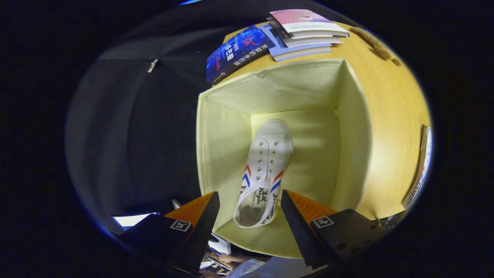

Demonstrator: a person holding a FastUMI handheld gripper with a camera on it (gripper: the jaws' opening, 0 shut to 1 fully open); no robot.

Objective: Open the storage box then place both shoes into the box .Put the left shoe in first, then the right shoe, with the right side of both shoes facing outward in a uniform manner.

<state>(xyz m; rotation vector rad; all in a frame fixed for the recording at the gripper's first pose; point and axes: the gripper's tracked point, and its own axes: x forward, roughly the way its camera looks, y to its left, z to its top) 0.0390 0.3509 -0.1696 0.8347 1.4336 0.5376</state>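
Observation:
I look straight down into a pale yellow fabric storage box [349, 127] standing open on a wooden table [389, 116]. A white canvas shoe [266, 162] with red and blue chevron stripes lies on the box floor, sole down, its toe pointing away from me. My gripper [250, 199] hangs above the heel end of the shoe, open, its fingers apart on either side of the heel and not touching it. A second white shoe [422, 162] with the same stripes lies on the table beyond the box's right wall, seen edge-on.
A stack of books [305, 33] and a dark blue book [237, 52] lie on the table past the far wall of the box. Black cloth [135, 123] hangs to the left of the table. A person's hand [224, 258] shows below the fingers.

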